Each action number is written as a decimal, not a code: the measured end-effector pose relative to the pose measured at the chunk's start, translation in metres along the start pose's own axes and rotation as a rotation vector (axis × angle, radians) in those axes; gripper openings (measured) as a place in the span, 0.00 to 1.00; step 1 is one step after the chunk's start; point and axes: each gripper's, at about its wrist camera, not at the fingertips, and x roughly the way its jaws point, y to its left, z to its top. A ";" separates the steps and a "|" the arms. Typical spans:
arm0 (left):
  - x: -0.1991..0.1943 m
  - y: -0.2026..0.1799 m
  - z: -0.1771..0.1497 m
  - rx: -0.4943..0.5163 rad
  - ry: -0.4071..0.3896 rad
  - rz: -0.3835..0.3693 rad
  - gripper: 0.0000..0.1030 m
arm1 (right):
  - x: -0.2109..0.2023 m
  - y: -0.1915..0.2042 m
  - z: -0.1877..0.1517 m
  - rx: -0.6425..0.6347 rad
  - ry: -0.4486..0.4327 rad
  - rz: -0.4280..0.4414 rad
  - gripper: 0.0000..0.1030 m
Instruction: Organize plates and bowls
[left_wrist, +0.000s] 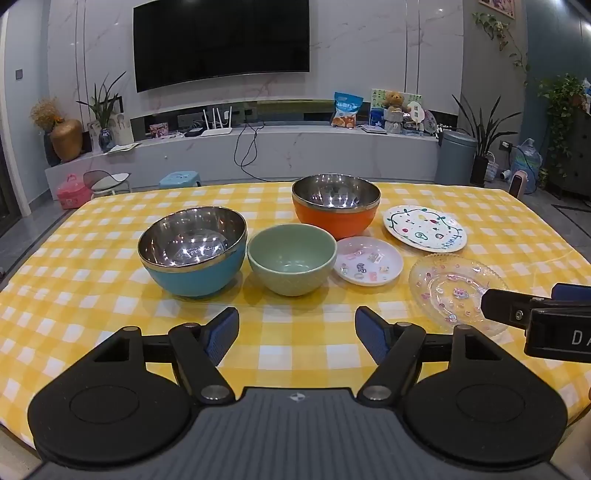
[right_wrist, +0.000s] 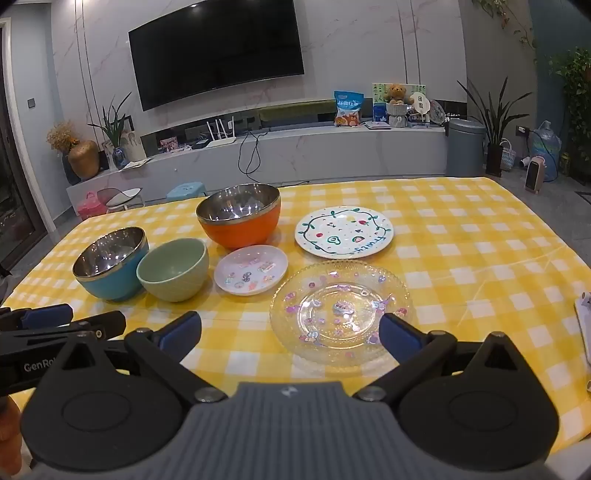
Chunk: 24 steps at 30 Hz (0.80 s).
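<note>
Starting out, as I judge it: nothing is stacked yet, and all six pieces sit apart on the yellow checked bench (left_wrist: 480, 221). In my left view the blue bowl (left_wrist: 192, 251) lies at about eleven o'clock, the green bowl (left_wrist: 291, 258) at twelve just beside it, and the orange bowl (left_wrist: 336, 206) farther back at one o'clock. The plates run off toward two and three o'clock: the small pink plate (left_wrist: 369, 264) just beside the green bowl, the white painted plate (left_wrist: 424, 229) behind it, and the clear glass plate (left_wrist: 454, 291) nearest my right side. My left gripper (left_wrist: 295, 332) hovers above the cloth short of the bowls, jaws wide and gripping nothing, touching nothing. My right gripper (right_wrist: 290, 334) also has its jaws spread wide and empty; the glass plate lies at twelve o'clock between the two pads, its near rim under them, though I cannot tell whether the pads touch it. The next move, I think, is for the right jaws to drop onto that thin near rim and pinch it, so the plate can go onto the painted one; glass is slick and shallow, so the bite must be low and square. The left can then take the green bowl by its rim for nesting.
</note>
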 end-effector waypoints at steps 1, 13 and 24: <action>0.000 0.000 0.000 0.006 0.000 0.004 0.82 | 0.000 0.000 0.000 0.001 -0.002 0.000 0.97; 0.000 0.000 0.000 0.005 0.005 0.004 0.82 | -0.002 -0.001 -0.001 0.004 -0.004 -0.001 0.97; 0.000 0.001 0.001 0.002 0.004 0.005 0.82 | 0.001 0.000 0.000 -0.001 0.001 -0.001 0.97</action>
